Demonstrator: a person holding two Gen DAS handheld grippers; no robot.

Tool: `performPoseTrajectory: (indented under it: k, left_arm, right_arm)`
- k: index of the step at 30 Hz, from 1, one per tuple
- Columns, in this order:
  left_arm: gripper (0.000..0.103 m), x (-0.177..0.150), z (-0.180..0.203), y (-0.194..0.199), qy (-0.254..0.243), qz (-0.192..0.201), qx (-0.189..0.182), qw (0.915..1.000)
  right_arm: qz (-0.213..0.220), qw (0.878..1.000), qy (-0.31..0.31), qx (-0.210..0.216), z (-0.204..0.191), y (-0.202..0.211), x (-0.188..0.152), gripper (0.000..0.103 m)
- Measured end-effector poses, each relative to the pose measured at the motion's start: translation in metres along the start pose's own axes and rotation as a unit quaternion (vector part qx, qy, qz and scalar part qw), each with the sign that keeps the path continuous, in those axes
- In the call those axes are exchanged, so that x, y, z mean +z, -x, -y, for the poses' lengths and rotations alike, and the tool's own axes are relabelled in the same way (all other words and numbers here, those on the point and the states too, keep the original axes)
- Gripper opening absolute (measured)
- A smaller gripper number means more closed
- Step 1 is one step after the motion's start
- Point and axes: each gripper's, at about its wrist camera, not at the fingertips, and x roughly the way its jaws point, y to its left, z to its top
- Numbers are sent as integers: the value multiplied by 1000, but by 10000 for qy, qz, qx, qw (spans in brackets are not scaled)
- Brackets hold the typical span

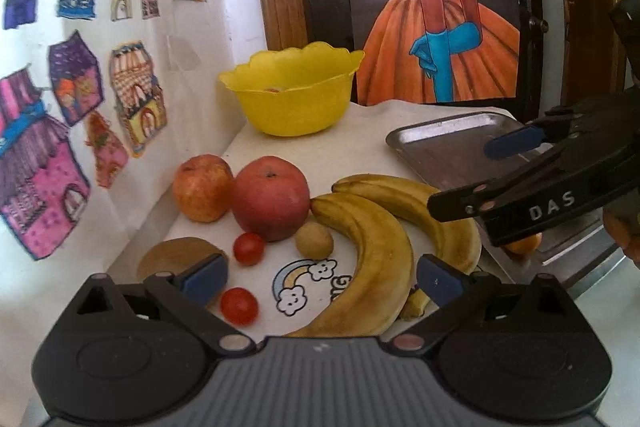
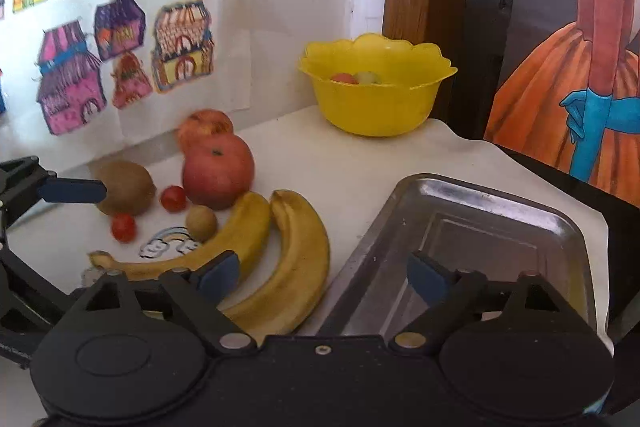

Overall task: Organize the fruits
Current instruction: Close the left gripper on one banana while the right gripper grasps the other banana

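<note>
Left claw (image 1: 320,277): released, empty, bananas (image 1: 372,267) just ahead.
Right claw (image 2: 324,277): released (over tray (image 2: 500,187)).
Risk: cherry tomatoes (image 1: 239,305) beside left finger may roll if nudged.

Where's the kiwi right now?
The kiwi lies at the left end of the fruit group near the wall, beside two cherry tomatoes; in the right wrist view, a left gripper finger reaches just in front of it.

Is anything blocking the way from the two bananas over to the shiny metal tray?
Nothing visible does. The two yellow bananas lie right beside the shiny metal tray, with only bare white cloth between them. The open right gripper hangs above that gap, holding nothing.
</note>
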Motion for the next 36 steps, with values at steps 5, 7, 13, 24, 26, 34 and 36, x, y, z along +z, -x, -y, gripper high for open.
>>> performPoseTrajectory:
  k: [5,7,13,24,26,34,36]
  left_arm:
    - [102,3,6,-11,-57,-111,-110,9999]
    - [99,4,8,-14,-80,-145,-134,9998]
    - [84,7,7,-26,30,-355,-263,9990]
    - [54,8,14,-36,1,-594,-528,9968]
    - [46,8,16,-35,-19,-606,-596,9964]
    - [46,10,15,-31,178,-765,-590,9952]
    - [46,9,13,-27,233,-819,-611,9945]
  right_arm:
    - [-73,9998,182,-47,-2,-10,0,84]
    - [-83,9997,226,-40,-3,-12,0,80]
    - [-74,9996,239,137,-4,-17,-1,67]
    - [-137,9989,235,371,-7,-31,-3,61]
    - [-176,9988,263,368,-7,-32,-2,60]
    - [-440,9963,601,417,-14,-35,4,54]
    - [-508,9959,601,457,-17,-33,4,50]
